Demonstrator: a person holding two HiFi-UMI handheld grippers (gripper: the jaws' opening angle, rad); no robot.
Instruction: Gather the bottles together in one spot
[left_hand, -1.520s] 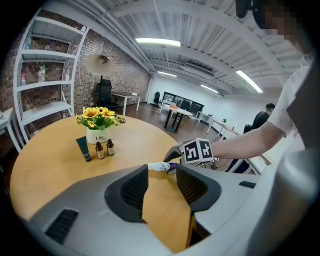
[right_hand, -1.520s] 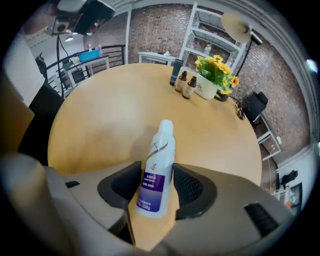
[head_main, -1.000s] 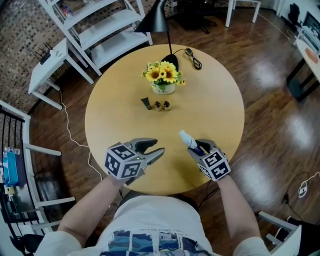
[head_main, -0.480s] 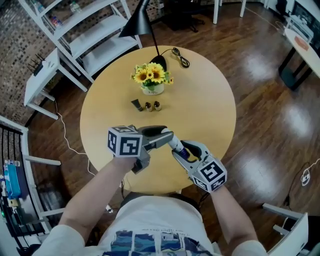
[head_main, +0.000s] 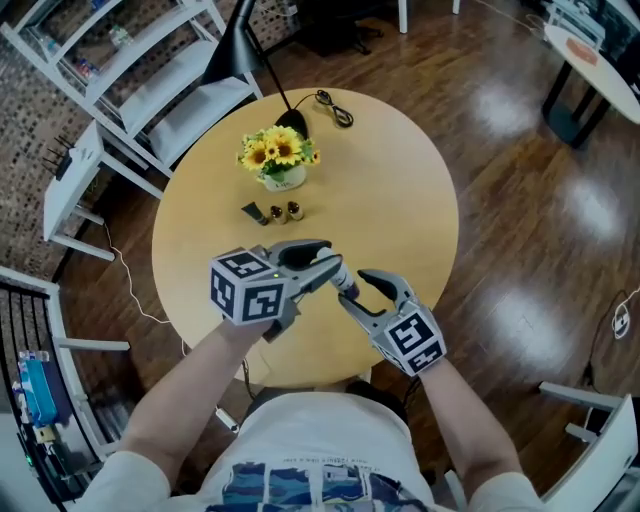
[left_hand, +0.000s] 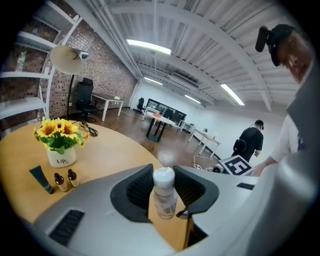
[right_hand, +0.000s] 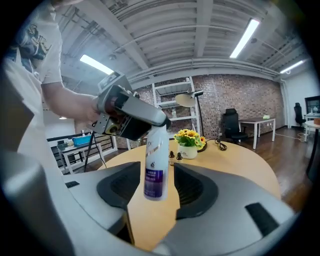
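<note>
White plastic bottle with purple label (head_main: 346, 289) up above round wooden table (head_main: 400, 200), cap end clenched in left gripper (head_main: 328, 260), jaws just closing on it. Body between right gripper (head_main: 354, 288) jaws, just opening, pads off it. Small amber bottles (head_main: 285, 211) and dark tube (head_main: 252, 213) well apart, beside white sunflower pot (head_main: 281, 180).

Table (head_main: 400, 190): pale tan wood, plain.
Bottle (right_hand: 155, 160): white body and cap, purple label band, thin grey stripe above it.
Small bottles (left_hand: 61, 182): amber brown, dark caps.
Tube (left_hand: 42, 180): dark teal.
Flowers (left_hand: 57, 132): yellow petals, brown centres, green leaves.
Pot (left_hand: 62, 157): white, dark lettering.
Lamp (head_main: 232, 55): black.
Shelf (head_main: 150, 80): white.
Floor (head_main: 520, 200): dark glossy brown planks.
</note>
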